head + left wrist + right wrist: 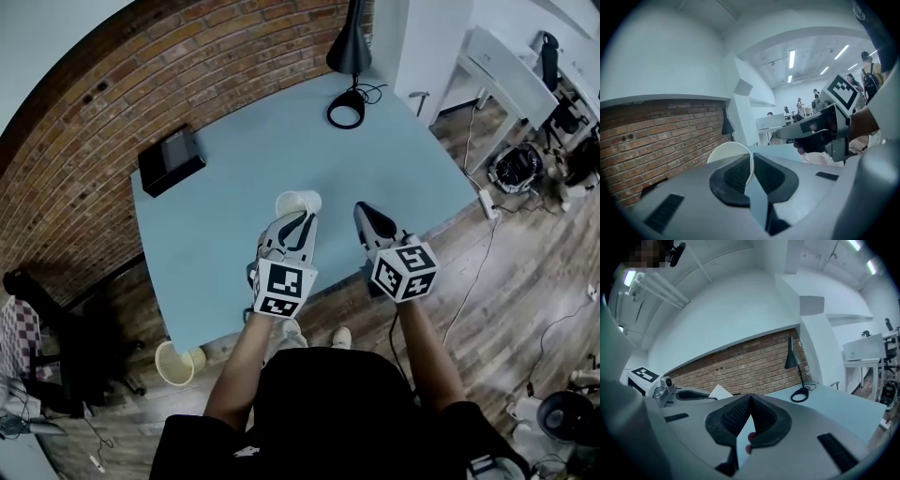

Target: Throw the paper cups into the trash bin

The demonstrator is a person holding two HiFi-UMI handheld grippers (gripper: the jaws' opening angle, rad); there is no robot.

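Currently the left gripper (298,219) is clamped on a white paper cup (298,202). The left gripper view shows the two dark pads (736,174) pressed on the cup's thin wall, with the cup's rounded pale body (727,152) bulging out to the left of them. Head view: the cup is held on its side over the near part of the light blue table (234,234), mouth turned to that picture's left.

Right gripper (364,212) sits just beside the left one, at about the same height. Its jaws are together at the tips with nothing between them (750,399); a fingertip shows through the gap lower down. From that view the left gripper (689,393) and a corner of the cup (720,392) appear at the left.

Farther out on the table:
- a black box (172,159) near the far left corner, by the brick wall (112,112)
- a black desk lamp (349,47) with a ring base (345,111) at the far edge

Trash bin (178,364), cream and round, is on the wooden floor below the table's near left corner, well apart from the cup.
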